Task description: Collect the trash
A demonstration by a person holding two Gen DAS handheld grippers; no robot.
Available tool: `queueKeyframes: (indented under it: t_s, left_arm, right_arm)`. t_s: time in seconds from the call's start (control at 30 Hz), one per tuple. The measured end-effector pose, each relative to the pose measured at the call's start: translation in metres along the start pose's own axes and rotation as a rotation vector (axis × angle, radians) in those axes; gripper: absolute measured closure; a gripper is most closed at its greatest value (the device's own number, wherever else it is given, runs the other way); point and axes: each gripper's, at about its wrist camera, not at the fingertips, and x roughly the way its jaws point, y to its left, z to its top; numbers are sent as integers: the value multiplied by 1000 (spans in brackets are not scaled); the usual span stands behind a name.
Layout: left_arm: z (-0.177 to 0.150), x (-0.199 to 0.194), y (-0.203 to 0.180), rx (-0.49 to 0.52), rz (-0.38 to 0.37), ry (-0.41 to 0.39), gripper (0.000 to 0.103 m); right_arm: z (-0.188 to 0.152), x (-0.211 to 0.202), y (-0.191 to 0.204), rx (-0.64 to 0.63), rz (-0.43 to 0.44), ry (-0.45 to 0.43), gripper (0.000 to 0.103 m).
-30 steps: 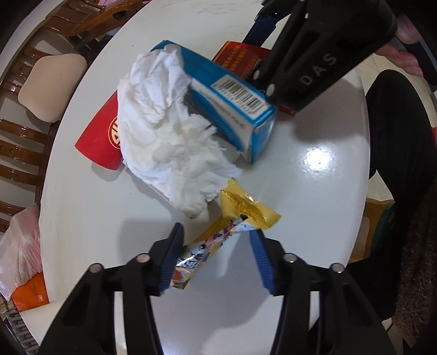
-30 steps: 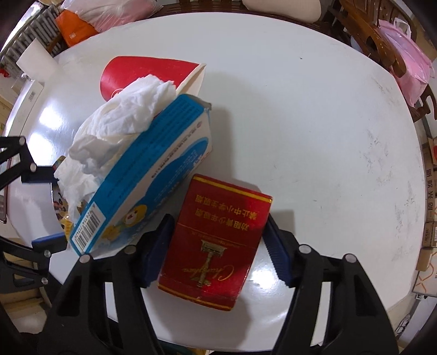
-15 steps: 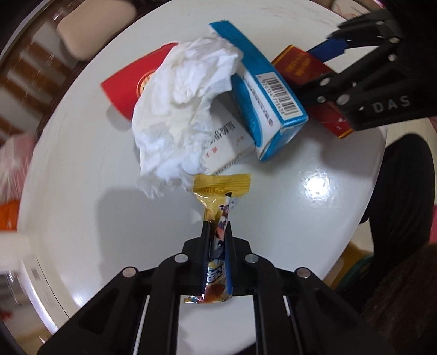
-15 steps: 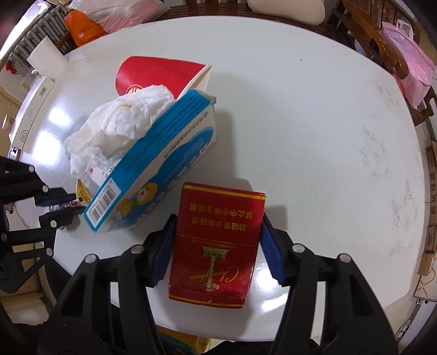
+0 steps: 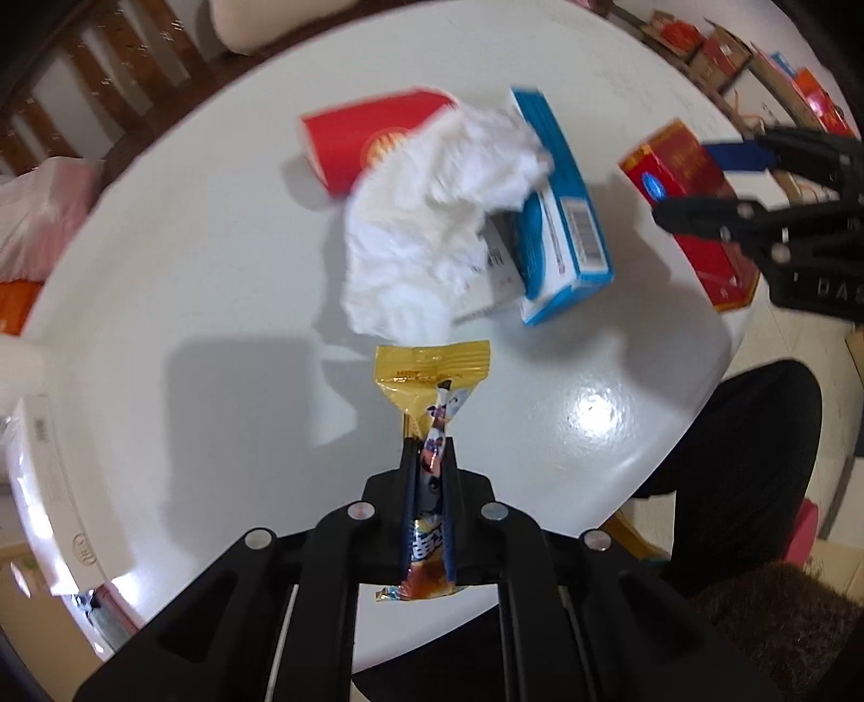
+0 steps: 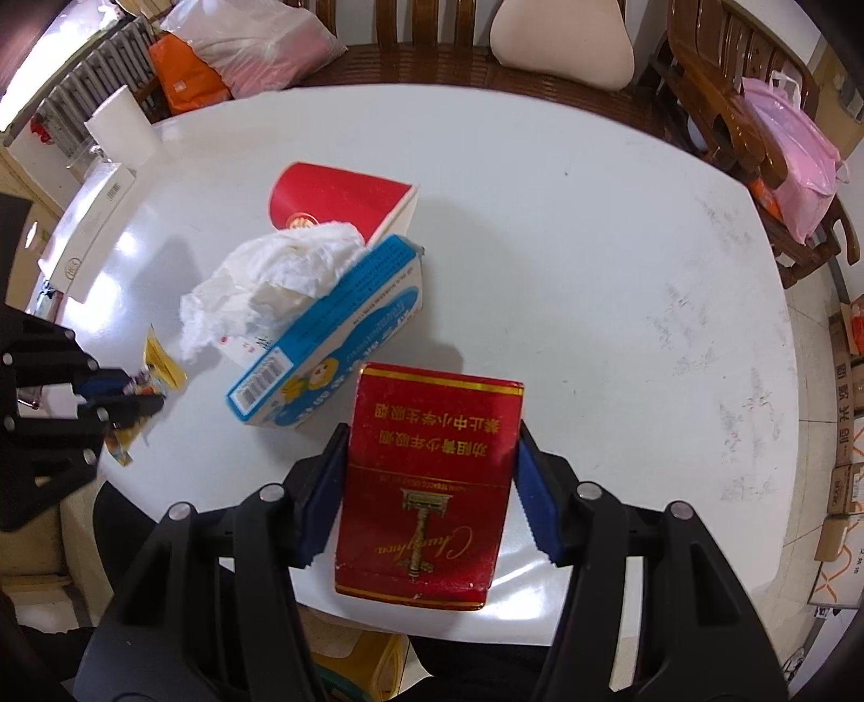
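My left gripper [image 5: 429,459] is shut on a yellow snack wrapper [image 5: 432,378], which hangs lifted above the white round table [image 5: 216,270]. The same wrapper [image 6: 159,364] shows at the left of the right wrist view, in the left gripper [image 6: 127,397]. My right gripper [image 6: 429,453] is shut on a red cigarette box [image 6: 426,475], raised off the table; that red box [image 5: 691,178] also appears at the right of the left wrist view. On the table lie crumpled white tissue [image 6: 275,270], a blue and white carton [image 6: 335,335] and a red paper cup [image 6: 335,200] on its side.
Wooden chairs [image 6: 718,65] with a beige cushion [image 6: 561,43] ring the table's far side. Pink and orange bags [image 6: 788,156] sit on the seats. A white box [image 6: 86,232] lies at the table's left edge. Cardboard boxes [image 6: 848,421] stand on the floor at right.
My left gripper closed on the yellow wrapper, rolled and lifted it. My right gripper closed on the red box and raised it off the table.
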Motion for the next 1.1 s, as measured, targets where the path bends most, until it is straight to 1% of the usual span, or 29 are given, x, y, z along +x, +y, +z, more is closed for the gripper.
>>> queueKeyframes:
  t_s: [0.07, 0.13, 0.23, 0.27, 0.3, 0.37, 0.43, 0.47, 0.57, 0.7, 0.83, 0.9, 0.97, 1.1]
  left_arm:
    - [2, -11, 0, -22, -7, -19, 94]
    - [-3, -25, -4, -33, 20, -45, 94]
    - [-1, -41, -22, -44, 37, -71, 94]
    - [5, -44, -28, -49, 39, -74, 94]
    - [13, -47, -24, -53, 44, -81, 94]
    - [9, -54, -32, -55, 53, -94, 94]
    - [5, -64, -32, -56, 54, -110, 94]
    - [12, -63, -34, -53, 56, -115, 94]
    - [2, -71, -47, -52, 59, -130, 94]
    - [-15, -69, -57, -46, 58, -147, 94]
    - [-26, -63, -68, -59, 10, -157, 94]
    - [-32, -59, -75, -62, 9, -160, 94]
    - [-38, -52, -82, -61, 13, -158, 94]
    - [-45, -33, -91, -64, -3, -138, 94]
  right_arm:
    - [-1, -6, 7, -11, 0, -14, 46]
    - [-1, -12, 18, -21, 2, -25, 46]
    - [-3, -22, 27, -39, 14, -45, 46]
    - [-6, -26, 30, -46, 15, -53, 46]
    - [-8, -32, 33, -57, 18, -63, 46]
    - [-14, -43, 40, -75, 23, -81, 46]
    - [-20, -49, 42, -91, 27, -90, 46]
    - [-22, -52, 43, -98, 27, -95, 46]
    - [-36, -62, 49, -119, 30, -109, 46]
    - [-56, -68, 58, -146, 35, -115, 46]
    - [-77, -68, 65, -167, 40, -106, 46]
    - [-87, -68, 69, -175, 39, -108, 46]
    - [-98, -67, 72, -186, 37, -108, 46]
    - [-116, -59, 78, -197, 41, -100, 46]
